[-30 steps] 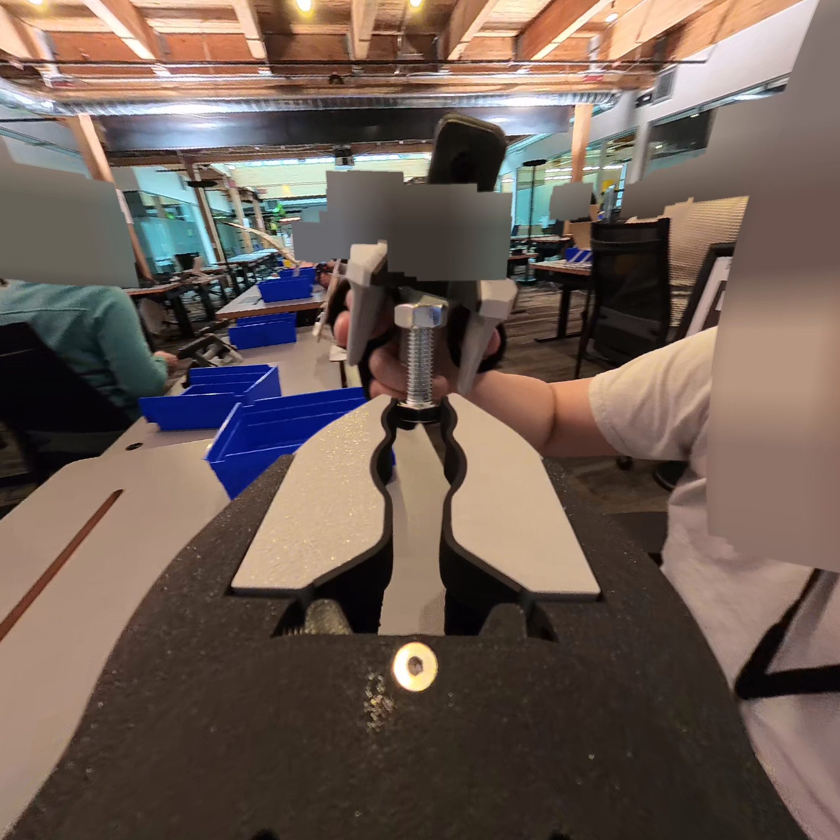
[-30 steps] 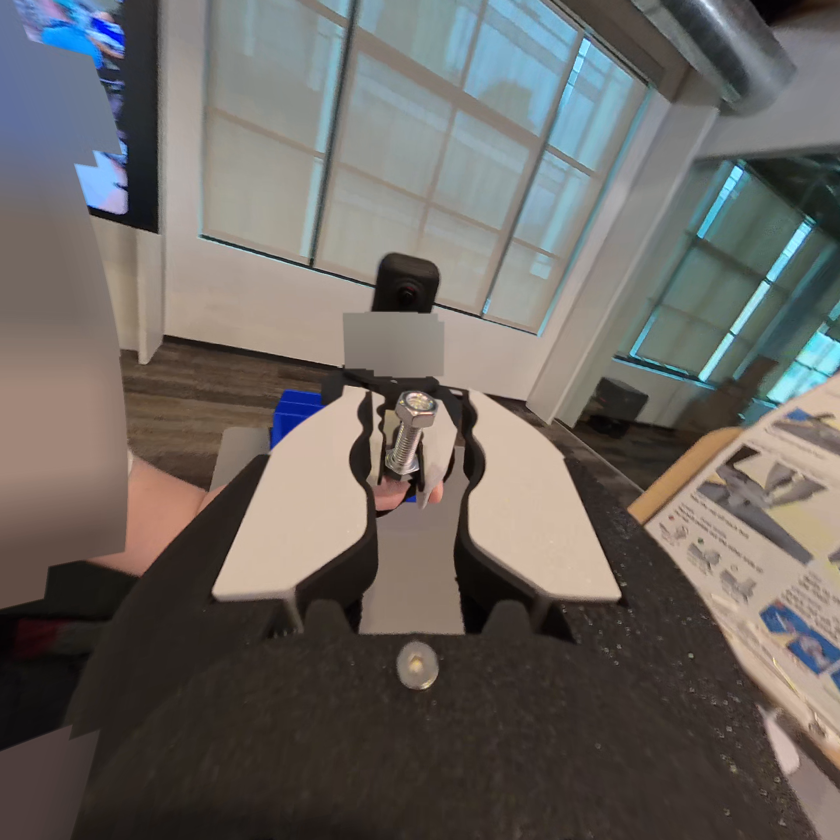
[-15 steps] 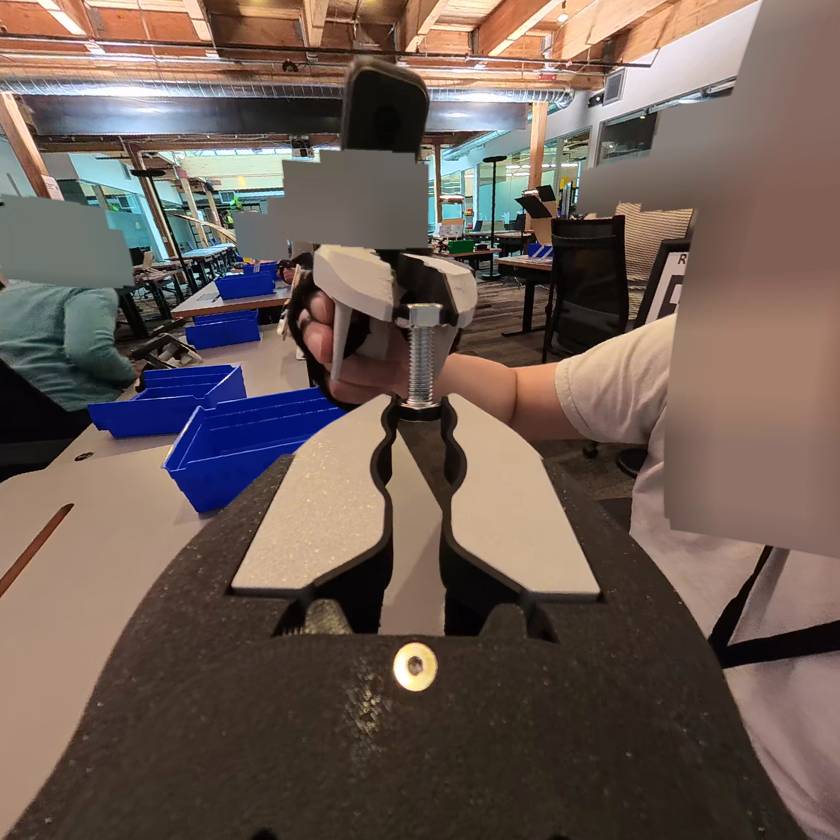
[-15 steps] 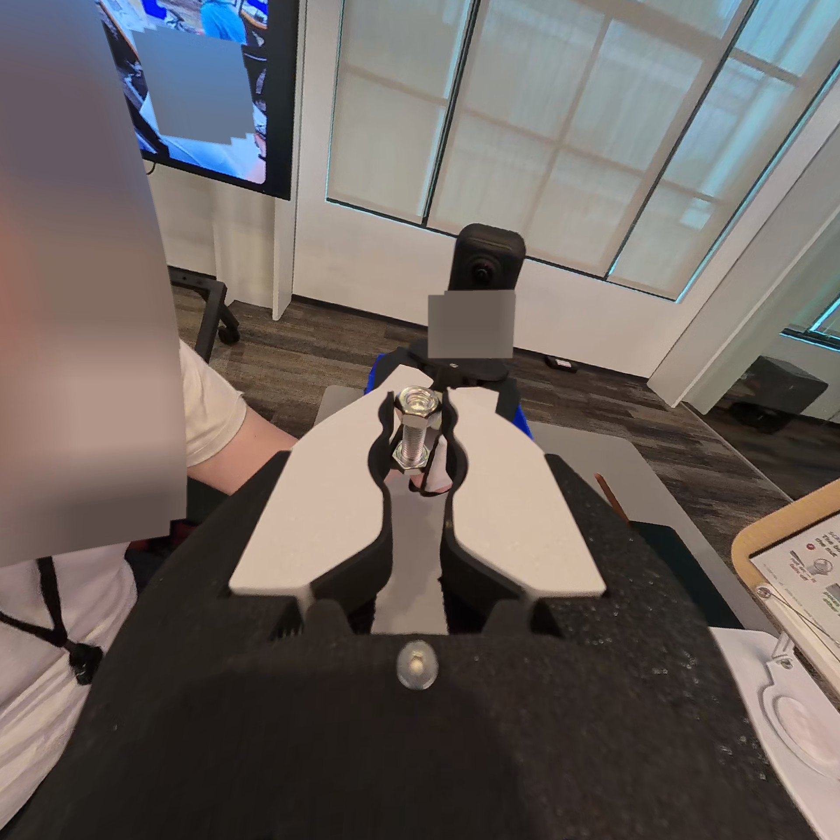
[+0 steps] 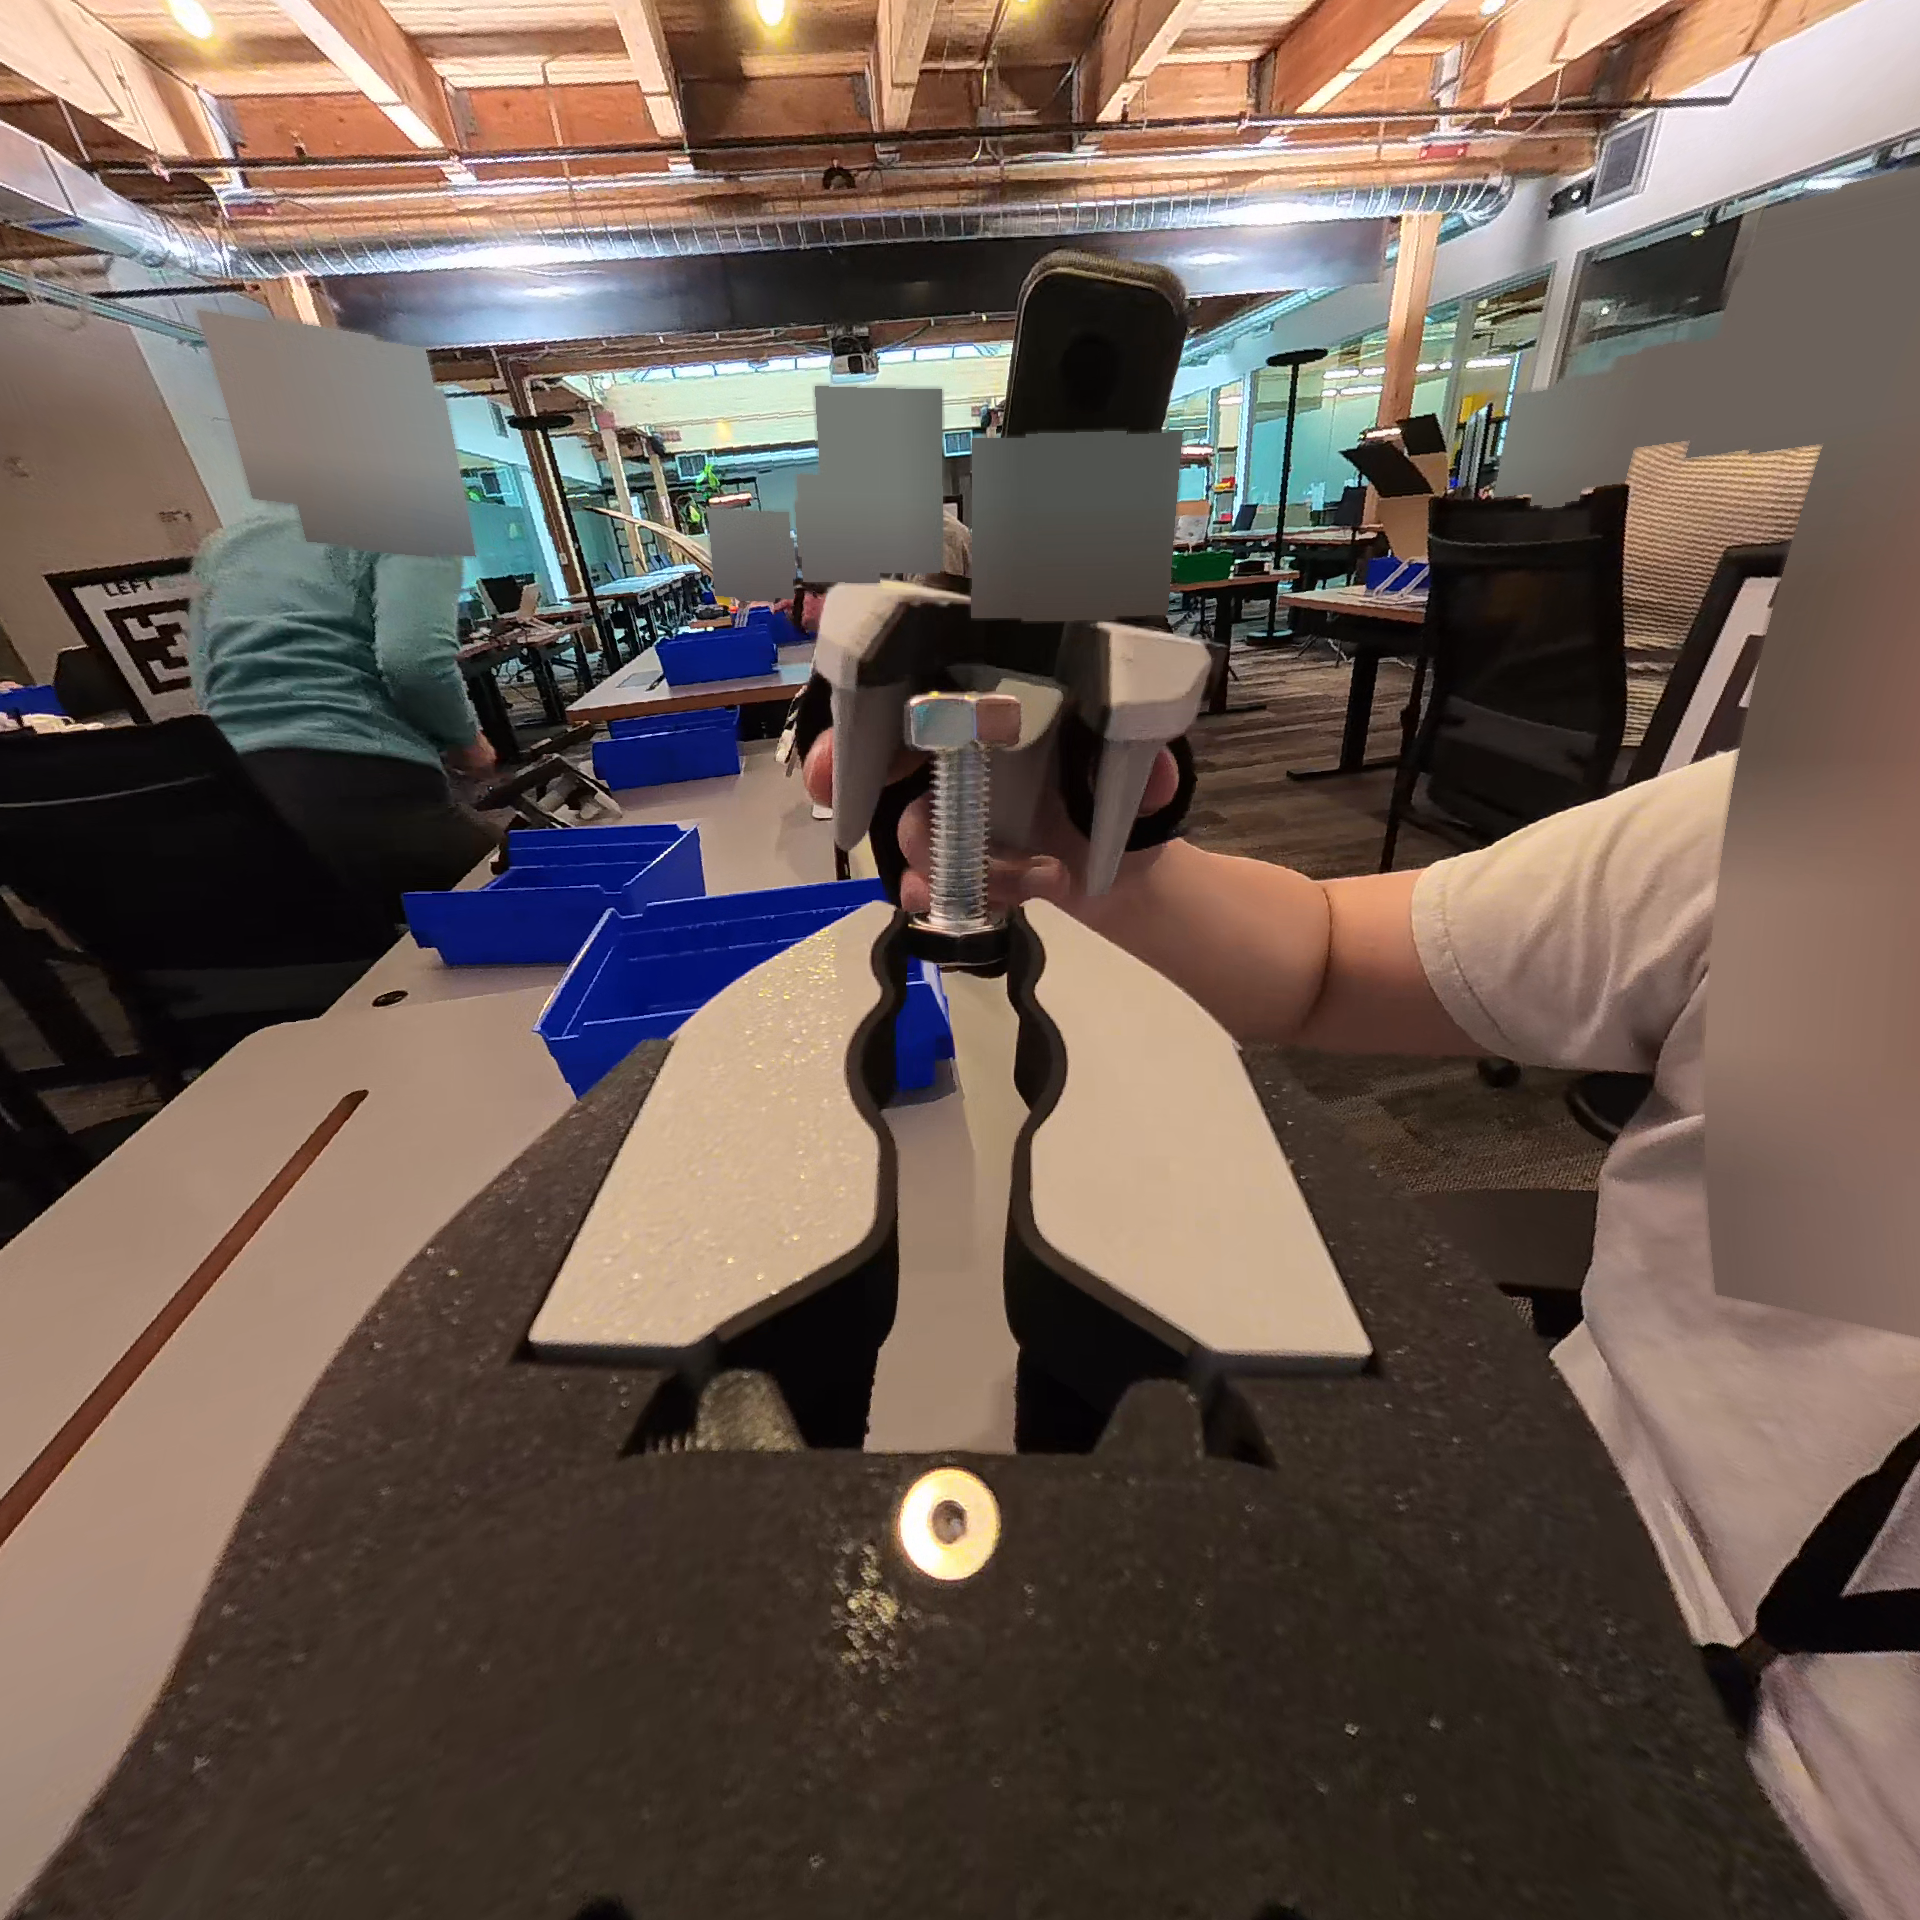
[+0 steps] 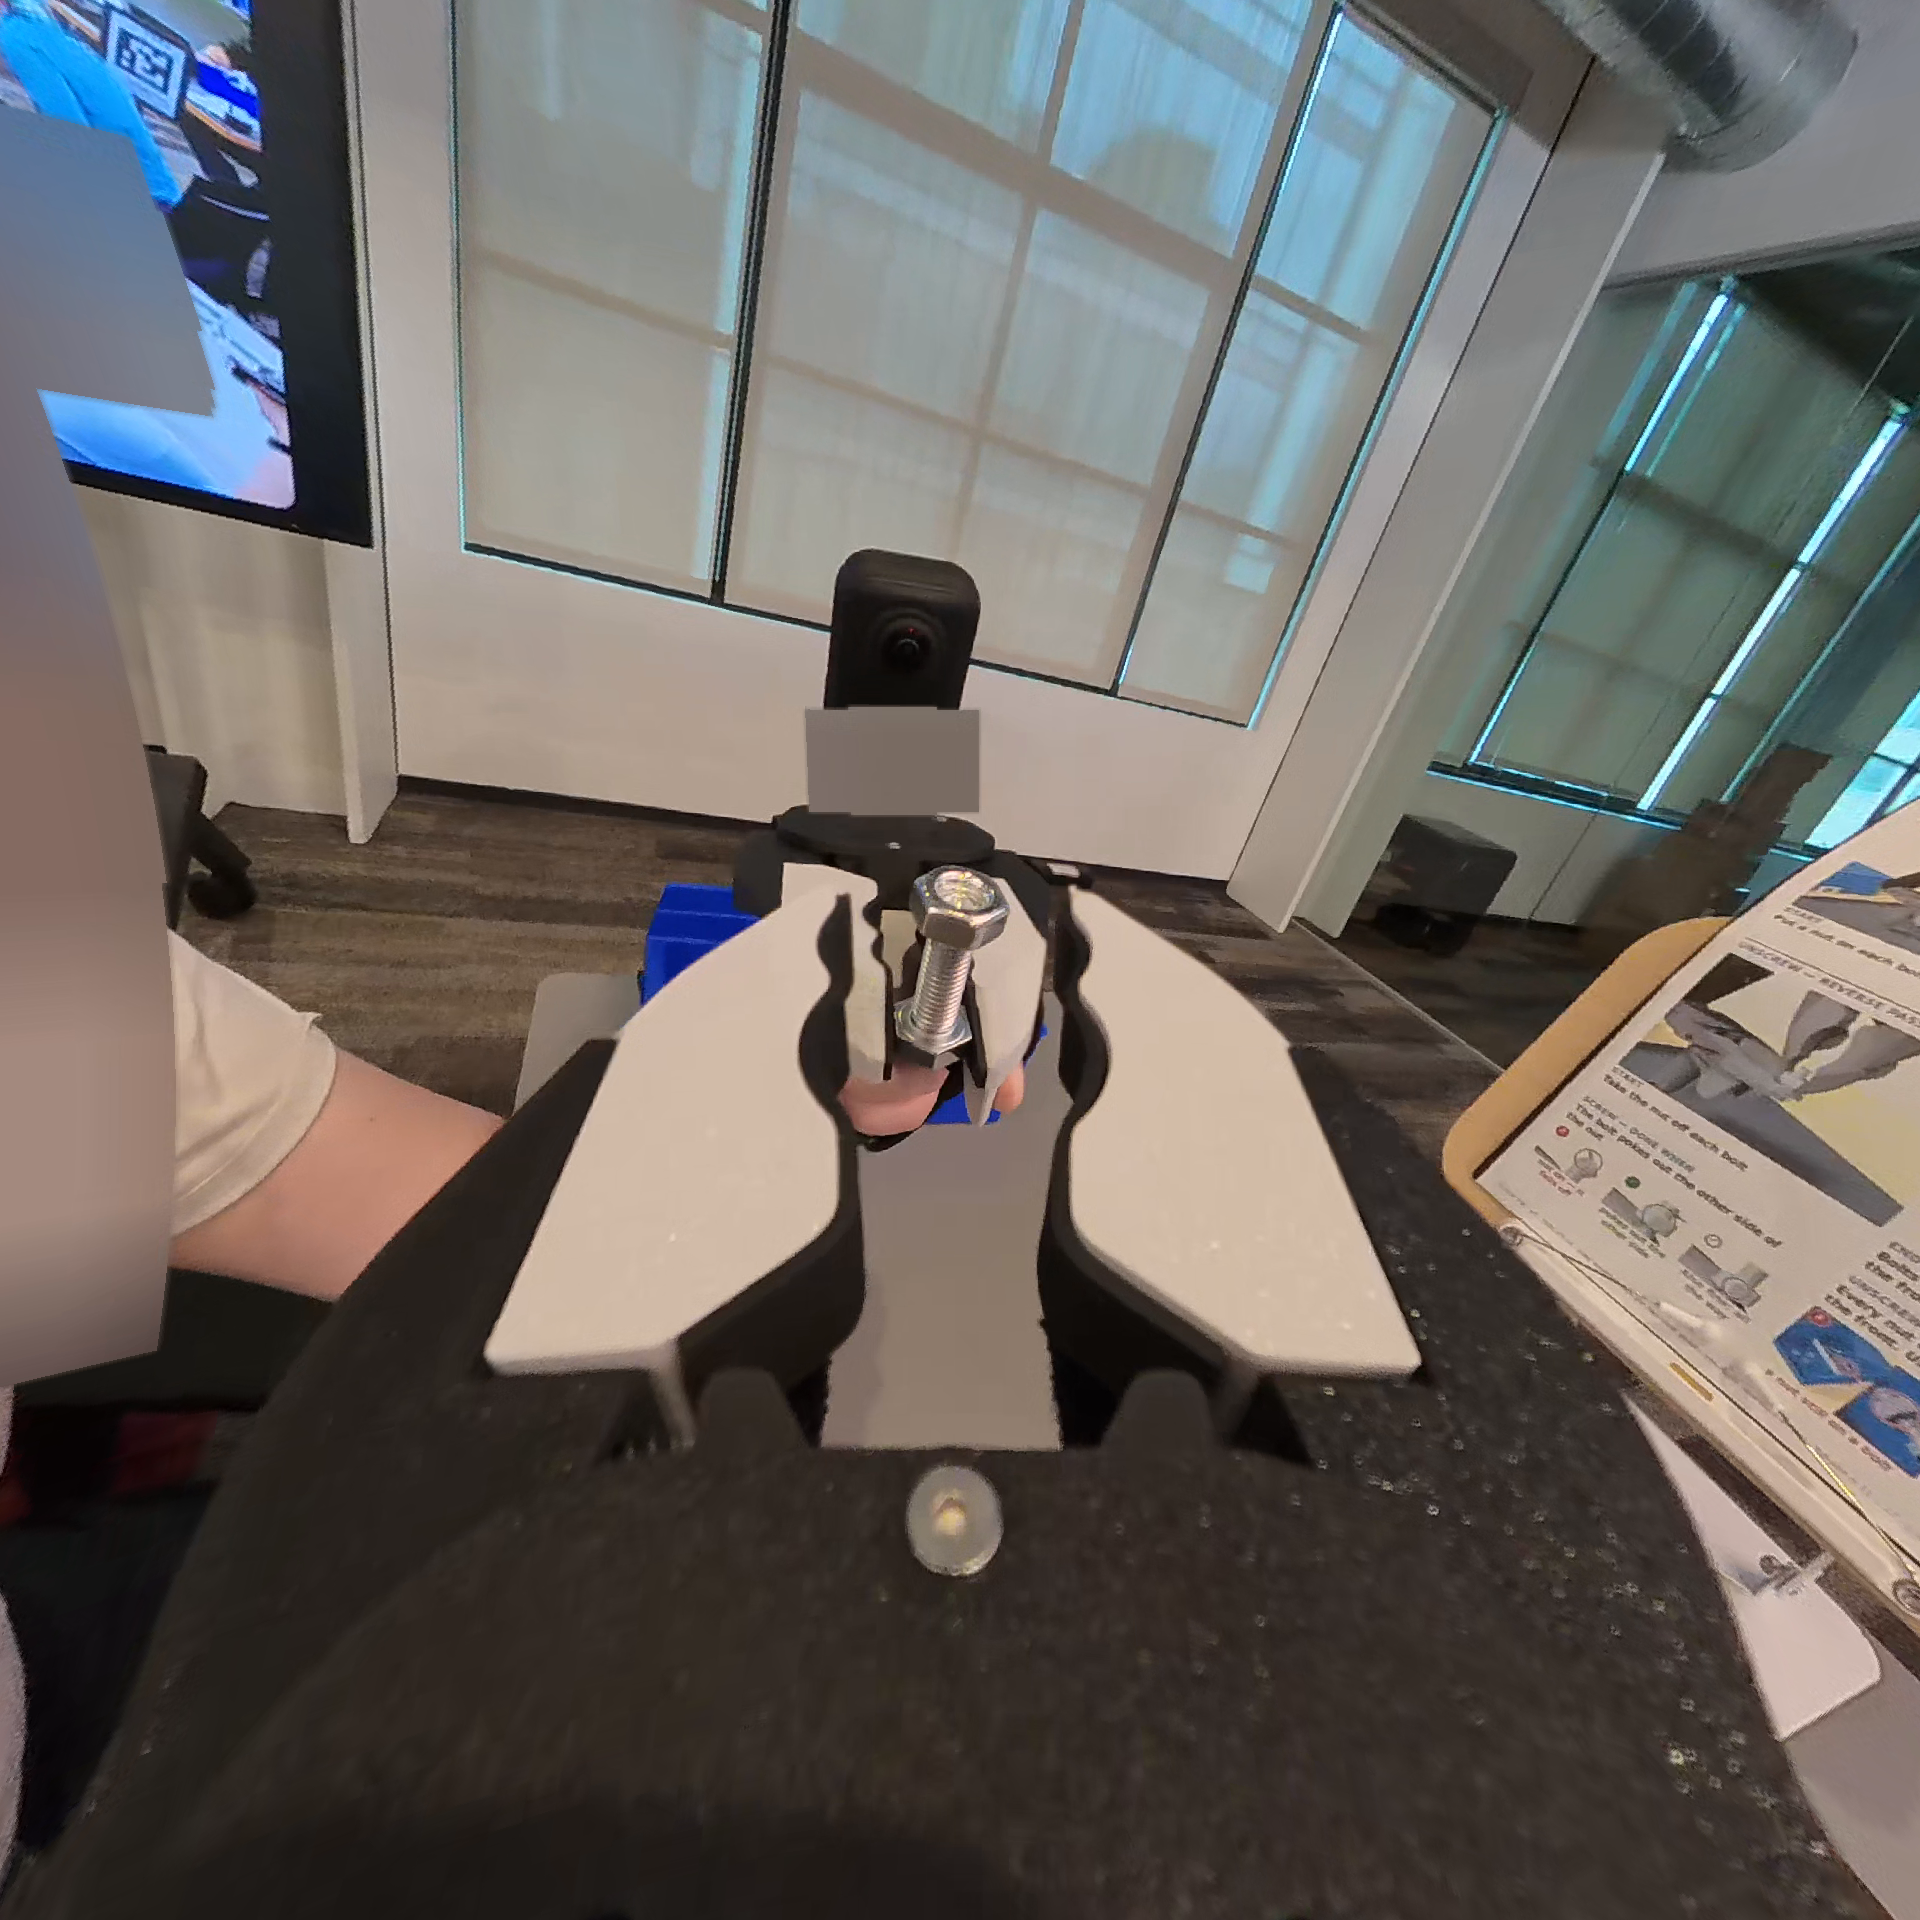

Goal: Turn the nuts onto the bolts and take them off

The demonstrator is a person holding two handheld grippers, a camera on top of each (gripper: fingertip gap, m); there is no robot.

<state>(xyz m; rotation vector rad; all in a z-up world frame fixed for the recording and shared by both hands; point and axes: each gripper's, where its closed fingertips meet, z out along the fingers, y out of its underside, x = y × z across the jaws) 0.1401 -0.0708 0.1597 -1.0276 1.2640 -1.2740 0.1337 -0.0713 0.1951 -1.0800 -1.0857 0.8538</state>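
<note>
A silver hex bolt point(image 5: 958, 821) stands upright in the air, head on top. My left gripper point(image 5: 953, 927) is shut on the nut point(image 5: 953, 928) at the bolt's lower end. My right gripper point(image 5: 997, 717) faces it, with its jaws spread on either side of the bolt head and clear of it. In the right wrist view the bolt point(image 6: 940, 966) stands between my right gripper's point(image 6: 956, 896) wide-apart fingers, with the nut point(image 6: 932, 1023) pinched by the left gripper point(image 6: 932, 1029) behind it.
Two blue bins point(image 5: 717, 971) point(image 5: 561, 894) sit on the grey table point(image 5: 208, 1195) below the left gripper. A clipboard with an instruction sheet point(image 6: 1714, 1143) stands at the right. A person in teal point(image 5: 322, 644) and a black chair point(image 5: 1507, 665) are farther off. Left and right tips are no more than a few centimetres apart.
Half a second ago my right gripper was shut on the bolt head and rolled over; now it has let go, opened and come back level. The left gripper still holds the nut.
</note>
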